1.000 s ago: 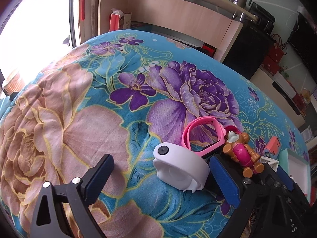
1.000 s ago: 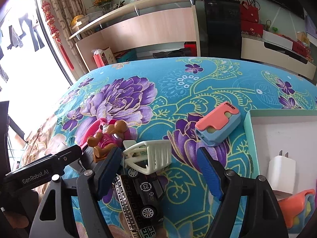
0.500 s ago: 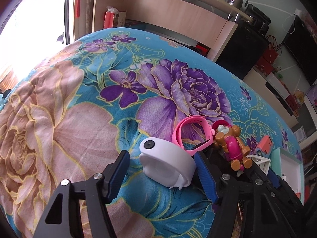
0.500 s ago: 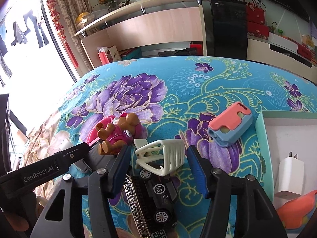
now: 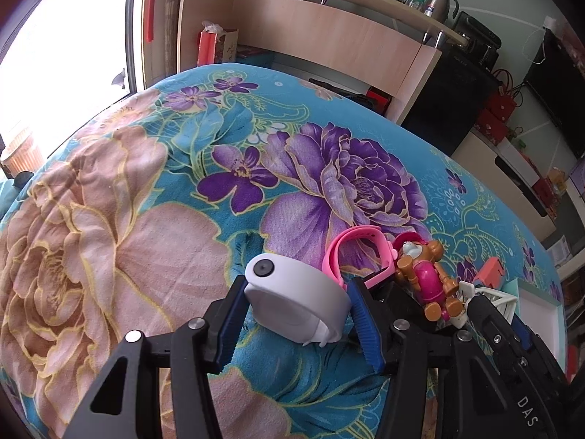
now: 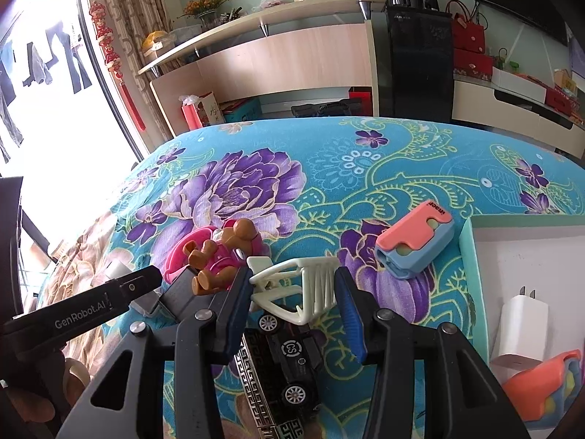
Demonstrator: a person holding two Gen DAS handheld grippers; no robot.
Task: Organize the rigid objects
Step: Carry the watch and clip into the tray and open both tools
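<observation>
Inspecting: two grips closing at once on a crowded floral cloth (image 5: 153,241).
Left gripper (image 5: 296,305): my blue pads flank the white round device (image 5: 296,301), one pressed to each side; I judge it pinched, though how firmly I cannot tell.
Right gripper (image 6: 294,298): my fingers bracket the white plastic rack (image 6: 296,287), touching or nearly so; a firm clamp is not confirmed.
Risk, left: the device's wall is smooth and curved; it could squirt out forward toward the pink strap (image 5: 345,252) just beside it.
Risk, right: the rack rests on the black toy car (image 6: 292,358); lifting could drag or tip it. The rack's thin ribs may flex.
Risk, shared: the brown figure (image 6: 219,256) sits between my grippers; either could knock it.
Destination: white tray (image 6: 471,267), near the right gripper, already holds a charger (image 6: 519,325).
</observation>
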